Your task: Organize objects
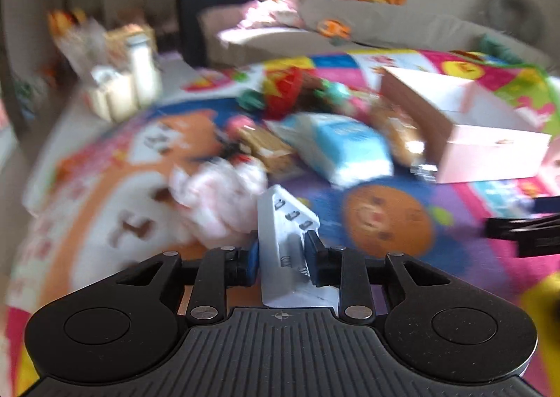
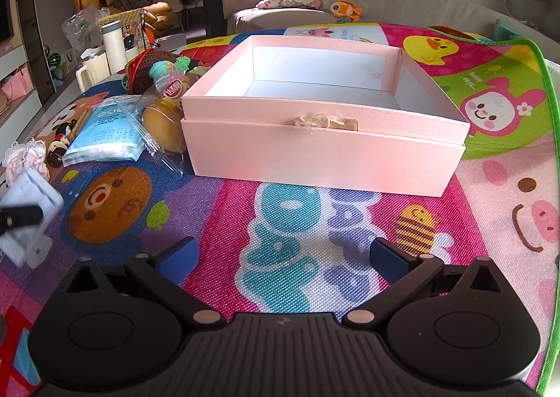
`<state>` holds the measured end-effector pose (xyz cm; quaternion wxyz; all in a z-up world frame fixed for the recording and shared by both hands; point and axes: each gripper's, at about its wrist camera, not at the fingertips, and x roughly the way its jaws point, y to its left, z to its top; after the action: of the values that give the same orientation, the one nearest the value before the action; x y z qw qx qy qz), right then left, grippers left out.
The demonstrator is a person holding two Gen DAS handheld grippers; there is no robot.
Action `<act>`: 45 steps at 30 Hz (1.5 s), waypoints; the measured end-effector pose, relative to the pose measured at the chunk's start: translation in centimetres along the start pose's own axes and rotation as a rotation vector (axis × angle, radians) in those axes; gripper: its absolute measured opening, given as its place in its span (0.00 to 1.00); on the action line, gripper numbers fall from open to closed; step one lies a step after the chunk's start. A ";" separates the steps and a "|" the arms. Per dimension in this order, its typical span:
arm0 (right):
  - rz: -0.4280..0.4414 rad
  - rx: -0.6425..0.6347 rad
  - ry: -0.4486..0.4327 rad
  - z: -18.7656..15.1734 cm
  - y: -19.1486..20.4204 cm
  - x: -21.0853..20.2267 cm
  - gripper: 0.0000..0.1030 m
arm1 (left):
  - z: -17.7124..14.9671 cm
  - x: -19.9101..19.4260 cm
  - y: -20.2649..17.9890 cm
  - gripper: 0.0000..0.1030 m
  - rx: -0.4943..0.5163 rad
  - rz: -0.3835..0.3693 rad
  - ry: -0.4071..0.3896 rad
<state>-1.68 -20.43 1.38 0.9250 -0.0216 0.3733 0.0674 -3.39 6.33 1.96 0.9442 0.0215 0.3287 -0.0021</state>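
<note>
My left gripper is shut on a white battery charger and holds it above the play mat; the left wrist view is blurred by motion. The charger and left gripper also show at the left edge of the right wrist view. My right gripper is open and empty, low over the mat in front of an open, empty pink box. The box shows at the right in the left wrist view. A pile of loose objects lies left of the box: a blue packet, wrapped bread, a small bottle.
A colourful play mat covers the floor. A white lace item and a small black-and-white toy lie at the left. A white thermos and jug stand beyond the mat. A sofa with plush toys stands behind.
</note>
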 end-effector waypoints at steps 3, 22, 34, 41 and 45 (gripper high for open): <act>0.000 0.000 -0.001 0.0 0.0 0.0 1.00 | 0.1 -0.2 1.3 0.29 -0.049 -0.089 -0.001; 0.000 0.001 0.000 0.0 0.0 0.0 1.00 | 0.9 -3.9 -1.5 0.31 0.079 -0.125 -0.107; 0.001 0.001 0.000 0.0 0.0 0.0 1.00 | -1.1 -0.4 0.1 0.34 0.125 0.052 -0.045; 0.001 0.002 -0.001 0.0 0.0 0.0 1.00 | -0.1 -0.2 2.3 0.33 -0.026 -0.056 -0.024; 0.001 0.002 -0.001 0.0 0.0 0.0 1.00 | 0.2 -0.9 4.7 0.32 -0.203 -0.127 0.024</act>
<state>-1.70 -20.46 1.35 0.9251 -0.0205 0.3730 0.0678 -3.88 11.02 2.89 0.9354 -0.0952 0.3392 -0.0284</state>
